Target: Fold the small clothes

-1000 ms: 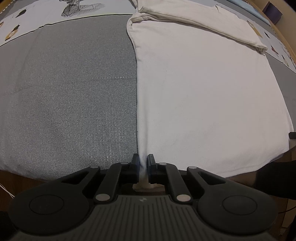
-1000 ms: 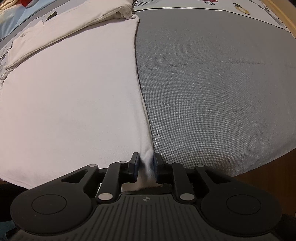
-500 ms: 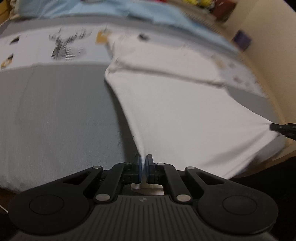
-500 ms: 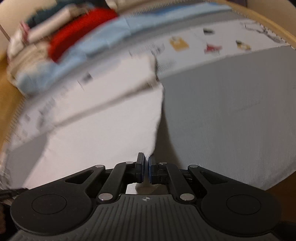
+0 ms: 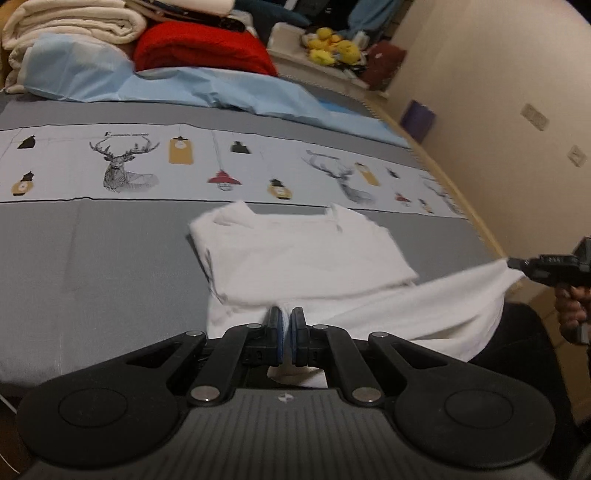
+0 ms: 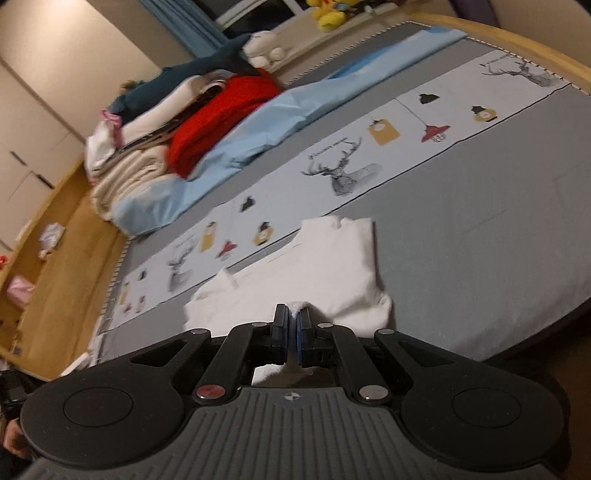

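1. Two grippers pinch one white garment [image 5: 306, 258] over a grey bed cover [image 5: 92, 277] with a printed band of deer and lamps [image 5: 122, 166].
2. At far left in the left wrist view, folded cream blankets [image 5: 74, 22] and a red blanket [image 5: 199, 48] lie stacked at the head of the bed, with a light blue sheet [image 5: 177, 88] in front of them.
3. In the middle, the left gripper [image 5: 284, 330] is clamped tight on the garment's near edge; cloth shows between its blue pads.
4. The garment's far part, collar end, rests on the cover, while the near hem is lifted off it.
5. At right, the right gripper [image 5: 511, 263] holds the hem's other corner, pulled taut; its own view shows it [image 6: 291, 332] closed on white cloth.
6. A hand [image 5: 570, 308] grips that tool's handle.
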Motion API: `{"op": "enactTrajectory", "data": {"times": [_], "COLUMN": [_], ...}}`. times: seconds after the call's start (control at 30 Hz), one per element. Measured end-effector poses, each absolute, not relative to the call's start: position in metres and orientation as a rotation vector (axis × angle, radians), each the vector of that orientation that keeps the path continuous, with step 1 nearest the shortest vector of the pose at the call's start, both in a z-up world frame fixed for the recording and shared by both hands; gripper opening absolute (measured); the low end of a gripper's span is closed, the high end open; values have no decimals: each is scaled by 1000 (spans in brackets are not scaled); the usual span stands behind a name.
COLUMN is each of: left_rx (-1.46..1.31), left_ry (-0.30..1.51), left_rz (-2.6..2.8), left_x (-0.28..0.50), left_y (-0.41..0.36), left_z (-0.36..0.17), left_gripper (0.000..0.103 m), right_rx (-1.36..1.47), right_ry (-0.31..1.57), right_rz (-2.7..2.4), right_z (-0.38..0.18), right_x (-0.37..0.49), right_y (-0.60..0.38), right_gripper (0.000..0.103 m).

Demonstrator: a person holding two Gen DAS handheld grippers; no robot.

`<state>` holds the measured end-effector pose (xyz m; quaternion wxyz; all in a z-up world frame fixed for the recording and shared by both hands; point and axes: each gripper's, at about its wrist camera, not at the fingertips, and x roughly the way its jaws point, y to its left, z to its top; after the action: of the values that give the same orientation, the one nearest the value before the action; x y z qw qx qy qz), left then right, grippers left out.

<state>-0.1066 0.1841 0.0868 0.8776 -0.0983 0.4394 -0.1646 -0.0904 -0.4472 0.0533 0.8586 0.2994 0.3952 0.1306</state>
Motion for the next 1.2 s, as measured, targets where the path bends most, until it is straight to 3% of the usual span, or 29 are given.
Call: {"op": "enactTrajectory", "data": {"times": [0.27, 0.37, 0.57, 0.67, 0.73, 0.83, 0.9, 1.2], "left_rx": [-243, -235, -317, -245, -213, -173, -147, 6], "left_ry": [1026, 1010, 1055, 1103, 1115, 1083, 1054, 1070], "left_rz": [-186, -61, -55, -130, -167, -213, -241, -252], "left_x": [67, 103, 104, 107, 111, 117, 122, 157], "left_y": [192, 210, 243, 234, 225, 206, 193, 152], "left_z": [3, -28, -47, -63, -69, -70, -68, -91], "left_gripper": [6, 6, 11, 13, 16, 28, 34, 34], "right_rx": [614, 693, 726, 504, 415, 334, 324, 176], "right_ry": [954, 941, 925, 947, 1011, 1082, 1061, 1073], "right_rz": [115, 1, -46, 63, 101, 133, 152, 158], "right_z": [-6, -37, -65, -62, -76, -89, -87, -102], "right_x": [52, 103, 113, 114, 115, 121, 127, 165], "right_y": [-420, -421, -441, -426, -415, -401, -392, -359], "right_gripper": [4, 12, 15, 26, 27, 28, 35, 38]}}
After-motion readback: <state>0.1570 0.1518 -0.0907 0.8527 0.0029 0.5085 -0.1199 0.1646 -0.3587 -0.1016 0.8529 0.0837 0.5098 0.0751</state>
